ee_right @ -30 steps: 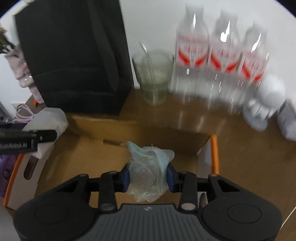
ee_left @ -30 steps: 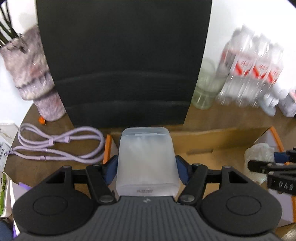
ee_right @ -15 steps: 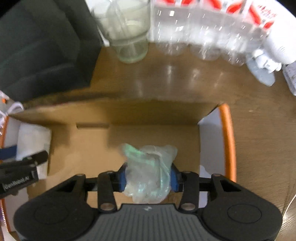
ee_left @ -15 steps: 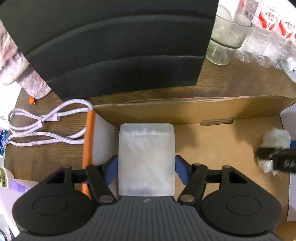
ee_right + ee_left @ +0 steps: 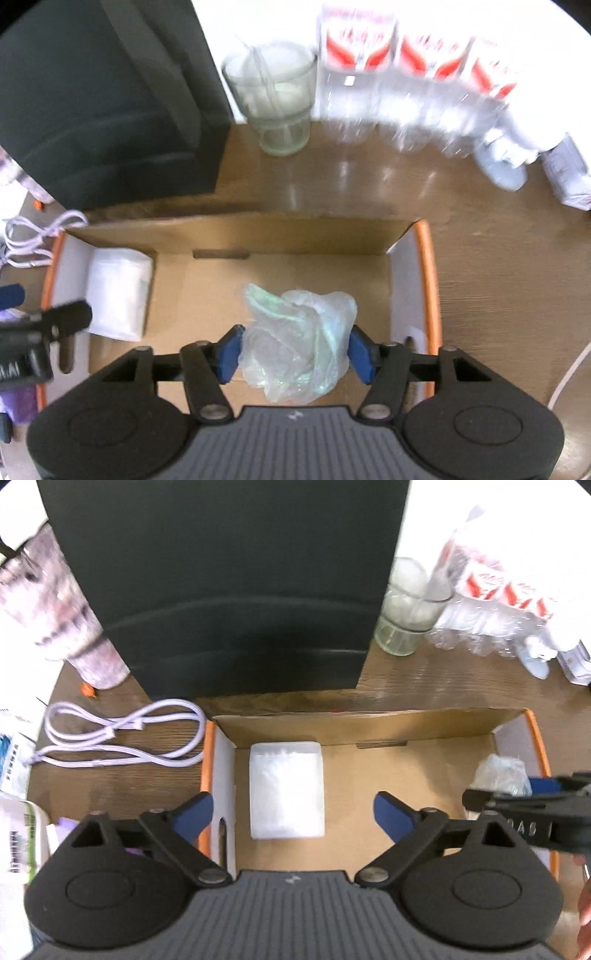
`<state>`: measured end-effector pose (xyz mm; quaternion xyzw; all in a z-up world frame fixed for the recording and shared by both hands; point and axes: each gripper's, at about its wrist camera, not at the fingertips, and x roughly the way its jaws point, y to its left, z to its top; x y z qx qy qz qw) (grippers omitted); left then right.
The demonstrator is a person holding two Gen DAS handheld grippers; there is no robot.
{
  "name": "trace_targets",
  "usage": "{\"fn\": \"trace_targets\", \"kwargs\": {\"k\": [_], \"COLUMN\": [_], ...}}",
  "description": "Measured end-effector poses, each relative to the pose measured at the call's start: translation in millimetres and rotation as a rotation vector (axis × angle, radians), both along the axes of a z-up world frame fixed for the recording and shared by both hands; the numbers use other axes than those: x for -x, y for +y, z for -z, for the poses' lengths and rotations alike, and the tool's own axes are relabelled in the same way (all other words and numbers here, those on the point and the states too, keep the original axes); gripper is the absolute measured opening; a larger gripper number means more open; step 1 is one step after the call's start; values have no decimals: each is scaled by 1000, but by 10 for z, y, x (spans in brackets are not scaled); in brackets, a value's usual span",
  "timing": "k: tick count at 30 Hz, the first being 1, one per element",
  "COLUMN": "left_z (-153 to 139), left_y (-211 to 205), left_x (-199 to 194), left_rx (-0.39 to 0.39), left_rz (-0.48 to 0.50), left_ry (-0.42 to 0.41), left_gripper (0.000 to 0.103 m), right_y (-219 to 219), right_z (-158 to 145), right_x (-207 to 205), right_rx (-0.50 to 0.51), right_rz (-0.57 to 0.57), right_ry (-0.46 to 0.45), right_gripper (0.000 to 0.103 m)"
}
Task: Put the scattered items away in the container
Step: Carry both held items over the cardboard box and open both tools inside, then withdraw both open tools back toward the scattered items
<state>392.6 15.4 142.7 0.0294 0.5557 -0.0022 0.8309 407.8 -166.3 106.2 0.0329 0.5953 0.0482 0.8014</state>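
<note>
The shallow brown cardboard box with orange-edged white end flaps point(image 5: 369, 723) sits on the dark wooden tabletop point(image 5: 443, 686), its long side running left to right. Inside it, against the left end, lies the frosted white rectangular plastic case point(image 5: 286, 790), flat on the cardboard floor. The left gripper point(image 5: 293, 812) hangs above that case with its jaws just opened wide; the blue pads point(image 5: 194, 810) stand well clear of both long sides of the case, so the case is released and rests on its own. Toward the right end of the box lies the crumpled translucent plastic bag with a greenish sheen point(image 5: 299, 339). The right gripper point(image 5: 295, 350) straddles it: its jaws have just been opening, and the bag still bulges out to both blue pads, so it looks loosely bracketed rather than squeezed, though blur makes it hard to say whether the pads still press on the film. In the left wrist view the same bag shows small at the right end, partly behind the black tip of the right gripper. Outside the box, near its far left corner, a coiled lilac cable point(image 5: 122, 738) lies on the table. Behind the box stands a tall black paper bag point(image 5: 229, 590), with a clear drinking glass point(image 5: 275, 103) just to its right and a row of clear water bottles with red and white labels point(image 5: 413, 74) further right against the white wall.
</note>
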Motion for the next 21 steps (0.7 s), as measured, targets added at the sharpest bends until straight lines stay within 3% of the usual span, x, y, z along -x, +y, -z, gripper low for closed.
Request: {"fn": "trace_targets", "kwargs": {"k": [9,21], "left_z": [-393,-740], "left_y": [-35,-10], "left_x": [417,793], "left_rx": [6,21], "left_rz": [-11,-21], "left_ry": [-45,-100], "left_gripper": [103,103], "right_y": [-55,-56], "right_z": [-551,-969], "right_x": [409,738], "right_rx": [1,-9], "right_rz": [-12,-4], "right_ry": [-77,-146], "right_gripper": [70,73]}}
